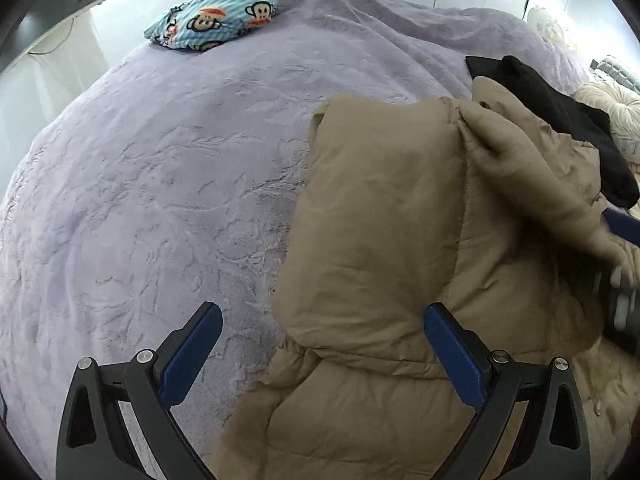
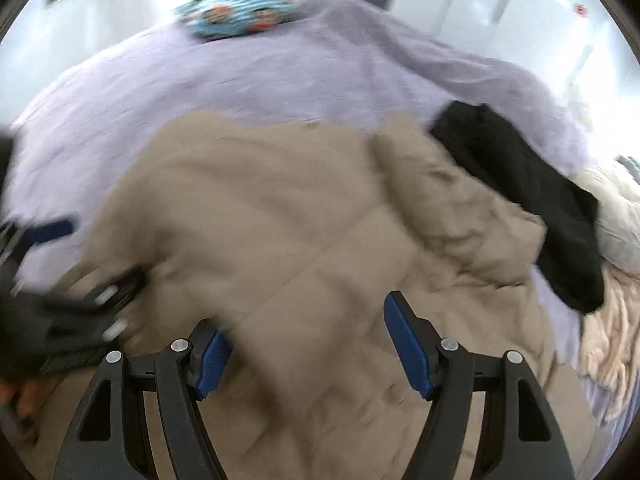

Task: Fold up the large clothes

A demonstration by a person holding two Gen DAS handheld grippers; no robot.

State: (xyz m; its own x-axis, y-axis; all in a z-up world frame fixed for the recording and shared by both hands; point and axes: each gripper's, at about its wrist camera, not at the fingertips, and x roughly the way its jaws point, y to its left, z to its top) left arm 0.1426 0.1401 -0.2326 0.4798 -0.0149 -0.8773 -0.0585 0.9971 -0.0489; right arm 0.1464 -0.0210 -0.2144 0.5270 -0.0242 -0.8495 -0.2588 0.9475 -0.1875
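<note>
A tan padded jacket (image 1: 400,220) lies folded over itself on the right half of the bed; the right wrist view, blurred by motion, shows the jacket (image 2: 280,208) filling its middle. My left gripper (image 1: 323,312) hovers open over the jacket's left edge, one finger above the bedspread and the other above the fabric. My right gripper (image 2: 306,318) stands open just above the jacket, with fabric bulging up between its fingers and hiding part of the left pad. The right gripper also shows blurred at the right edge (image 1: 620,280), and the left gripper at the left edge (image 2: 60,280).
A lavender plush bedspread (image 1: 160,180) covers the bed. A black garment (image 1: 560,120) lies on the jacket's far right corner. A blue monkey-print bundle (image 1: 216,16) sits at the far side. Cream and pink bedding (image 2: 612,340) is piled on the right.
</note>
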